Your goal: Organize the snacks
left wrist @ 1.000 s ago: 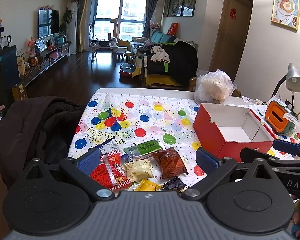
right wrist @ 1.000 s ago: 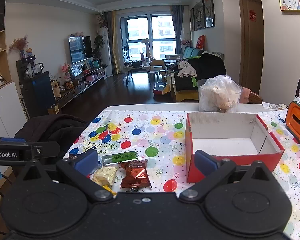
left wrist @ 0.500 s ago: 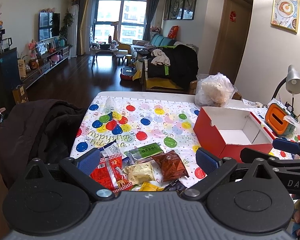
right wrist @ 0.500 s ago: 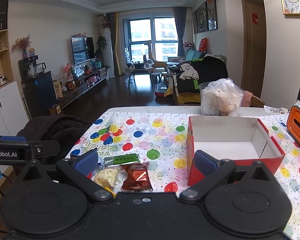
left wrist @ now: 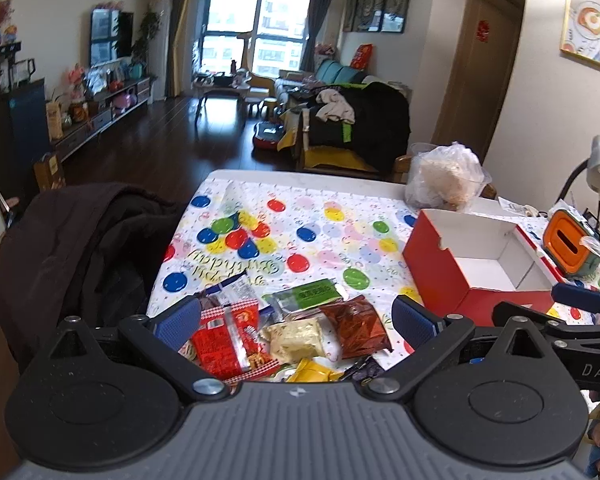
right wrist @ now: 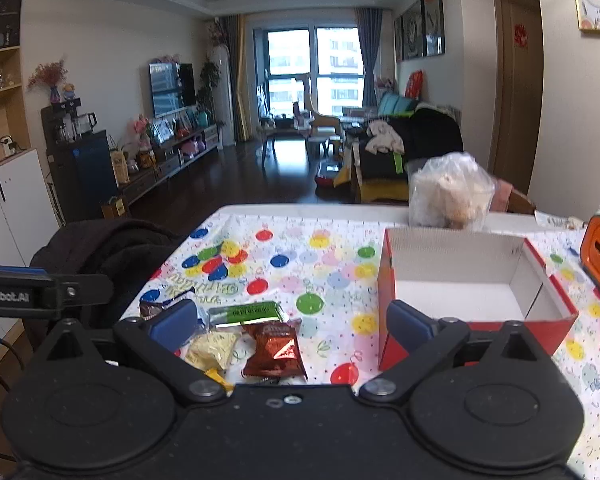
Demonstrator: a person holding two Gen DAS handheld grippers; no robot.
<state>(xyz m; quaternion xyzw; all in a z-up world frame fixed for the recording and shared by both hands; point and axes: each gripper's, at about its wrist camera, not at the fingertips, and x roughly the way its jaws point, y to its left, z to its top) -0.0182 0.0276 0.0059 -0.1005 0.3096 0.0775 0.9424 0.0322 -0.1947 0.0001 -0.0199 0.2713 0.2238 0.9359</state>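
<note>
Several snacks: loose pile on the near left of the tablecloth (left wrist: 320,220), just ahead of both grippers.
Red packet (left wrist: 224,340): left edge of the pile, long axis running near to far, touching the beige packet (left wrist: 294,338).
Green packet (left wrist: 308,294): far side of the pile, long axis left to right, far end tilted slightly up to the right.
Brown packet (right wrist: 274,350): beside the beige one, long axis near to far.
Box (right wrist: 460,292): red outside, white inside, open top, right of the pile and apart from it.
Left gripper (left wrist: 296,318): fingers spread wide, holding nothing, above the pile.
Right gripper (right wrist: 290,322): fingers spread wide, holding nothing, right pad overlapping the box's near left corner in its own view.
Coat (left wrist: 80,240): dark, draped left of the table.
</note>
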